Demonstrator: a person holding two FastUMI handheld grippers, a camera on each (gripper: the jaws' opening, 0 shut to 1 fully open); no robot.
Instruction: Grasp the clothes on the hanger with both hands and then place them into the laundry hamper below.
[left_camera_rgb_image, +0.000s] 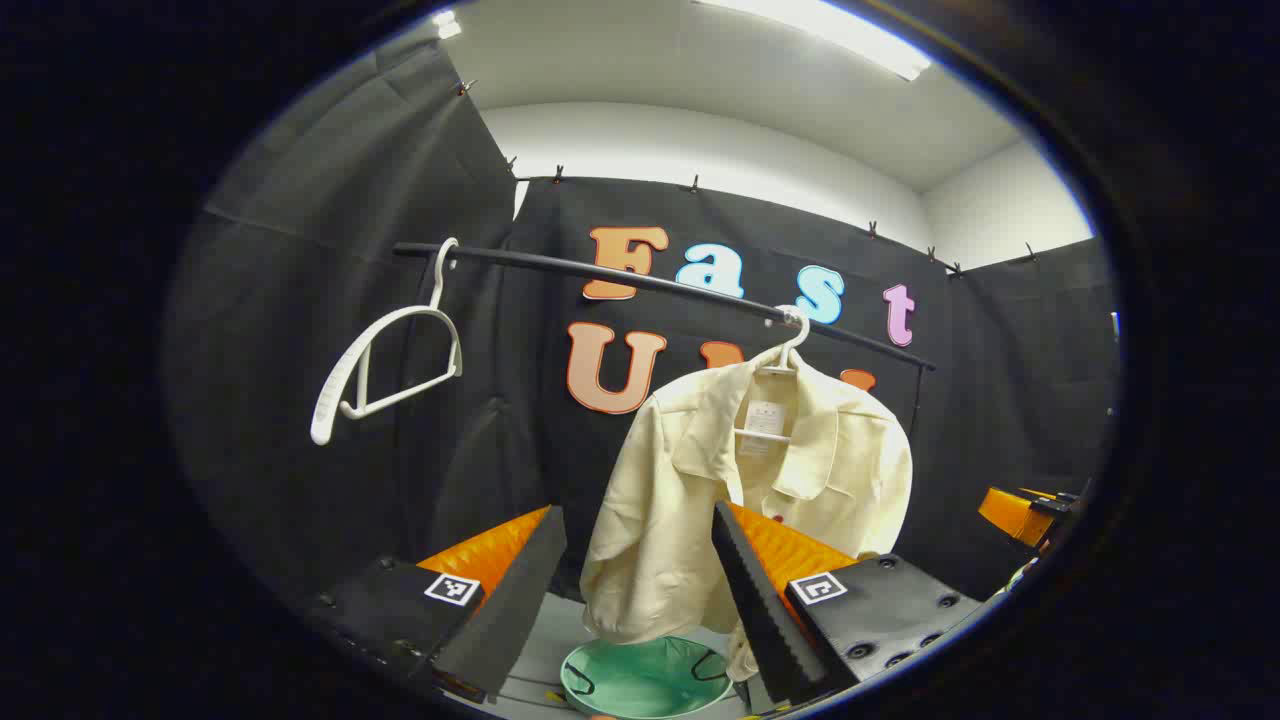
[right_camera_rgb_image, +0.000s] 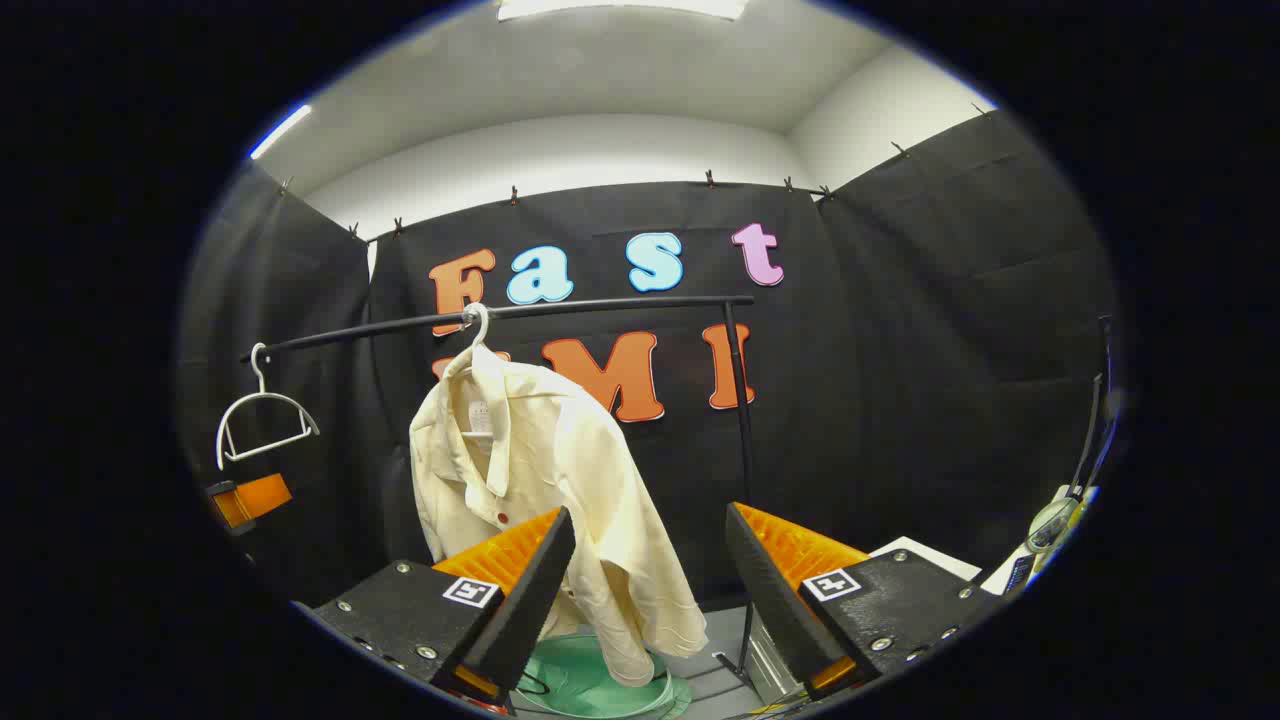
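Left tool (left_camera_rgb_image: 635, 600) spread wide apart, nothing between the fingers, aimed at the lower front of the shirt (left_camera_rgb_image: 750, 480) but short of it — no contact seen. Right tool (right_camera_rgb_image: 650, 590) likewise gaping, empty, with the shirt's hem and sleeve hanging just left of its centre line; cannot tell if the near finger brushes the cloth, looks merely in front of it. Right tool's body also glimpsed far off at the edge of the left gripper view, approx level w/ the shirt.

Progress, judged from how things lie: shirt on its hanger (left_camera_rgb_image: 790, 340), hanger hooked on the rail (left_camera_rgb_image: 660, 285), hamper (left_camera_rgb_image: 645, 680) directly below w/ no garment seen inside. So the grasp w/ both tools, the lift off the hanger and the drop into the hamper are all left to do. Second hanger (left_camera_rgb_image: 385, 365) sits bare farther along the rail — whether it ever carried anything, can't say.

Shirt itself: pale cream, short-sleeved, collar open, label visible at the neck, a small red button on the front. Hangs slack and a bit lopsided, lower edge dangling close above the hamper's rim. Thin, floppy cloth — likely to slide unless pinched at both shoulders.
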